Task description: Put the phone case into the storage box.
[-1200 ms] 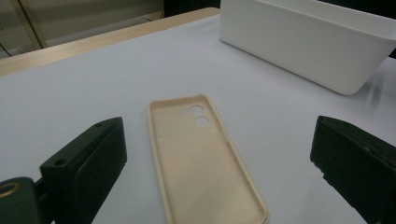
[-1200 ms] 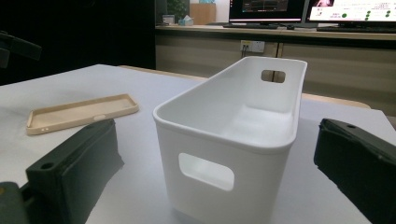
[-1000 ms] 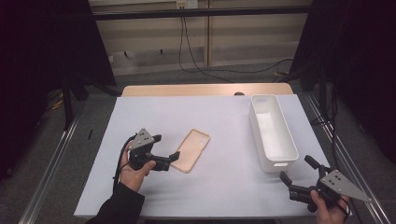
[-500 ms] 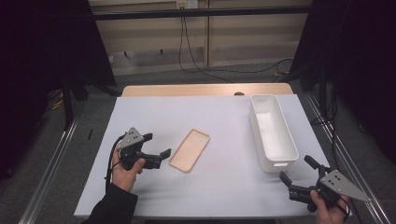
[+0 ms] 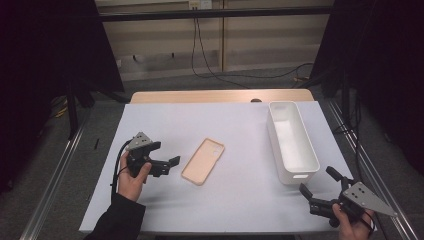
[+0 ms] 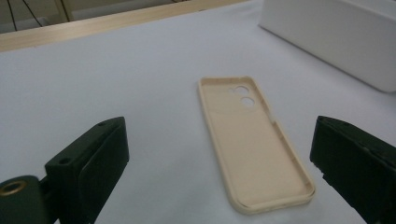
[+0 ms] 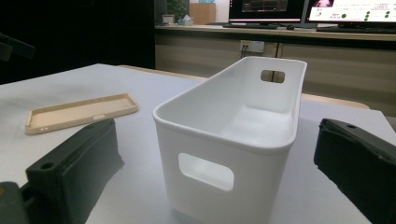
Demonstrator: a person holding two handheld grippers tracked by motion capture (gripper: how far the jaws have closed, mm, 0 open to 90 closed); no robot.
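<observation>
A beige phone case (image 5: 203, 161) lies inside-up on the white table (image 5: 235, 125), left of centre. My left gripper (image 5: 165, 156) is held just left of it, open and empty. In the left gripper view the case (image 6: 252, 140) lies ahead between the wide-spread jaws, untouched. A long white bin (image 5: 291, 142) stands empty at the right. My right gripper (image 5: 319, 181) is open near the table's front right corner and points at the bin's near end (image 7: 224, 154). That view has the case (image 7: 79, 112) farther off at the left.
A wooden strip (image 5: 220, 96) runs along the table's far edge. Metal rails (image 5: 55, 185) flank both sides, and cables lie on the floor behind. Bare white surface lies between the case and the bin.
My left gripper has drawn back to the left, away from the case's edge. The case lies where it was. The right gripper has not moved.
</observation>
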